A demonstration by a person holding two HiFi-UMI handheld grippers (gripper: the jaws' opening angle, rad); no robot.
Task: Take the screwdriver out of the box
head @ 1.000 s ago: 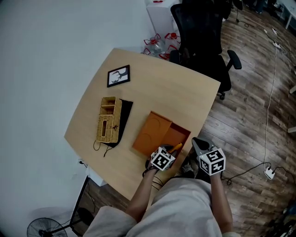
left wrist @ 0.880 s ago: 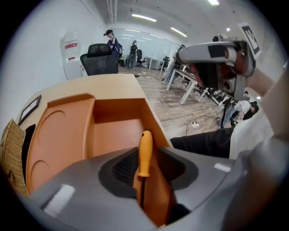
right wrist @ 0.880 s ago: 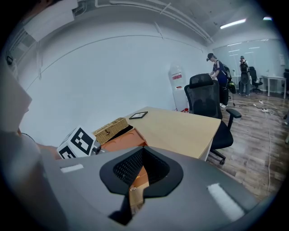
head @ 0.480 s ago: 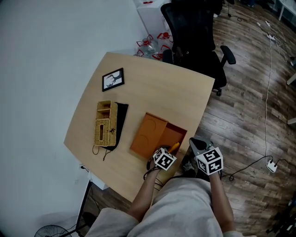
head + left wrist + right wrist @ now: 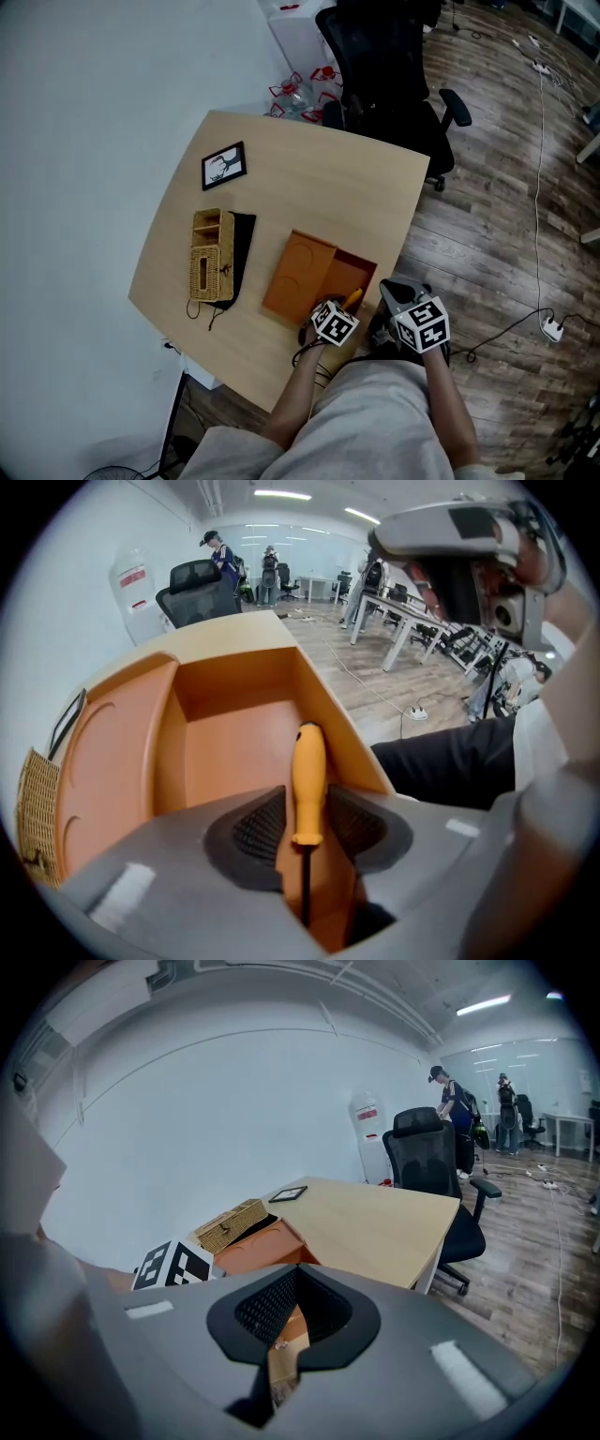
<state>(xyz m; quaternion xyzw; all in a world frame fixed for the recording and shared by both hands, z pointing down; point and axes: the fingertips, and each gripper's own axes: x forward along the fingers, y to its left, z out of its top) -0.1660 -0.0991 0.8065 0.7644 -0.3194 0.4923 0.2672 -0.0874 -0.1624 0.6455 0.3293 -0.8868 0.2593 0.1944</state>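
Nothing on the tabletop [image 5: 309, 178] has changed place over the last second. The change is in the left gripper [image 5: 307, 810], whose jaws have just been opening to about their widest and then easing in a touch, with the screwdriver [image 5: 308, 771] standing between them.

A black office chair [image 5: 389, 75] stands at the tabletop's far side, clear of the work. The orange box [image 5: 302, 272] lies near the front edge, within the person's reach, its lid part to the left and its open compartment to the right, so the tool can be reached from above. A wicker basket [image 5: 208, 255] sits to the left of the box on a dark cloth [image 5: 246, 246], and a small framed picture [image 5: 223, 166] lies farther back; neither bears on the task.

The left gripper points steeply down into the open compartment so that its pads flank the yellow handle. Thin gaps show on both sides, so I judge the screwdriver not yet clamped and still inside the box. The right gripper [image 5: 295, 1283] hangs by the tabletop's near edge, its jaws closed tip to tip on nothing, probably parked out of the way.

From the head view only a bit of yellow handle shows past the left gripper. The left gripper view alone shows the dark shaft running back between the jaws and the handle lying close to the box's right-hand wall. The right gripper view adds a low side look at box and basket
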